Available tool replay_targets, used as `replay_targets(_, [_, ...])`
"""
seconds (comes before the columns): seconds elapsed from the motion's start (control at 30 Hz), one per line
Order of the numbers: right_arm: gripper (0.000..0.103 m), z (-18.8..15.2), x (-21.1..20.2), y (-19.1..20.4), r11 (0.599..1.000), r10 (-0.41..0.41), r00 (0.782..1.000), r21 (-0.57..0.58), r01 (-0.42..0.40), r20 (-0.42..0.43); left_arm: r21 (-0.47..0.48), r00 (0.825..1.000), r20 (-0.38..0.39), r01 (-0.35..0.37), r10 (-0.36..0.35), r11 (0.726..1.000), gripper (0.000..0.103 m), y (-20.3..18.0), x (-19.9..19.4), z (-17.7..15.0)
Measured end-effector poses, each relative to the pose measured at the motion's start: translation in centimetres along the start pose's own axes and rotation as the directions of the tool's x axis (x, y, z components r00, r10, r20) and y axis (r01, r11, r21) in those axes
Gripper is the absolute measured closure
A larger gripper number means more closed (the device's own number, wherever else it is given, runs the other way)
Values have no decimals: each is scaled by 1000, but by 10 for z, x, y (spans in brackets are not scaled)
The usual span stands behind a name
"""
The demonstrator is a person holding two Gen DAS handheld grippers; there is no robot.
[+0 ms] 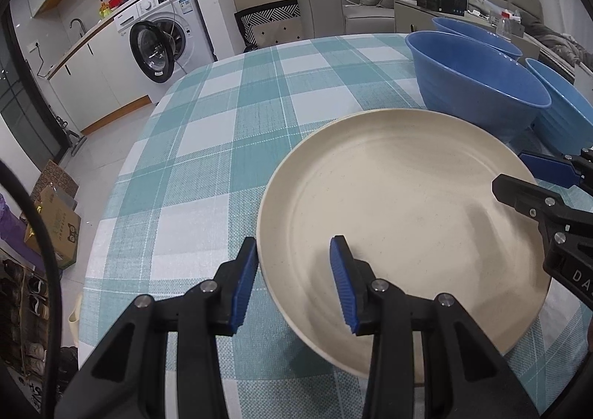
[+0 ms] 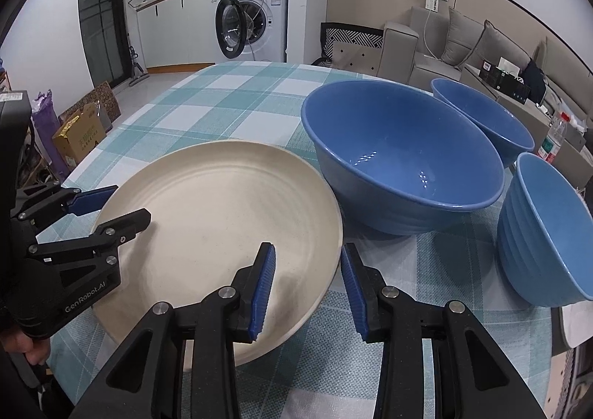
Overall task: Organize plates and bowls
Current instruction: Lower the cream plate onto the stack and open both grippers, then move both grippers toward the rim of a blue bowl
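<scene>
Both the left claw and the right claw gape open astride the cream plate's rim, gripping nothing, while three blue bowls sit unstacked on the worktop: sorting looks barely begun.

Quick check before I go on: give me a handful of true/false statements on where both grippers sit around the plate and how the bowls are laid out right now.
1. Both grippers straddle the rim of the cream plate, one on each side. True: the left gripper and the right gripper each have one finger over the plate and one outside it.
2. The right gripper is clamped shut on the plate. False: its fingers stand apart around the rim.
3. Three blue bowls stand on the table. True: a large bowl, a far bowl and a near right bowl.
4. The bowls are stacked inside one another. False: each stands separately on the checked tablecloth.
5. The plate holds food. False: it is empty.
</scene>
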State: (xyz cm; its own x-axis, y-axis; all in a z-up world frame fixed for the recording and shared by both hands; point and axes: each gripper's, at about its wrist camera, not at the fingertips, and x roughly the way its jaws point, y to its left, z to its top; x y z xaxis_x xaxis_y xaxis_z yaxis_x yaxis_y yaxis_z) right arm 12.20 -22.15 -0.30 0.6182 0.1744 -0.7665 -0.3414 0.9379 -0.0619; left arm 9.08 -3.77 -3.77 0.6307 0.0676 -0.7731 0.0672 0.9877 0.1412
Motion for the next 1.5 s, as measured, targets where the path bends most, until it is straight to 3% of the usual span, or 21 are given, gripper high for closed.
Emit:
replay_targets(0.13, [62, 0, 0, 2, 1000, -3, 1000, -9, 3, 1, -3, 1000, -4, 8, -8, 1000, 62, 2, 0, 1])
replay_targets(0.27, [54, 0, -1, 3, 1000, 22, 1000, -12, -22, -1, -24, 999, -15, 41, -41, 999, 45, 4, 0, 1])
replay_targets(0.47, [43, -1, -3, 9, 999, 37, 999, -32, -37, 4, -41, 997, -25, 70, -71, 997, 42, 5, 0, 0])
replay_targets(0.63, [18, 0, -14, 13, 997, 63, 997, -42, -62, 38, -55, 994, -32, 102, -103, 993, 40, 8, -3, -2])
replay_targets(0.7, [15, 1, -17, 14, 997, 72, 996, -45, -70, 45, -59, 993, -25, 118, -119, 991, 38, 9, -6, -2])
replay_targets(0.9, [9, 2, -20, 18, 995, 92, 995, -54, -90, 43, -88, 988, 4, 155, -155, 984, 24, 17, -17, -1])
replay_targets(1.03, [3, 3, -25, 20, 992, 115, 992, -59, -112, 49, -97, 986, 24, 166, -164, 981, 8, 22, -24, -1])
replay_targets(1.13, [2, 3, -32, 22, 989, 137, 989, -64, -133, 58, -109, 980, 45, 197, -193, 974, 6, 27, -30, -1])
replay_targets(1.2, [2, 4, -38, 23, 986, 160, 985, -63, -156, 63, -120, 976, 54, 215, -209, 969, 0, 30, -33, 0])
replay_targets(1.5, [1, 8, -66, 22, 984, 170, 979, -70, -163, 114, -107, 969, 99, 235, -225, 966, 0, 30, -45, 4])
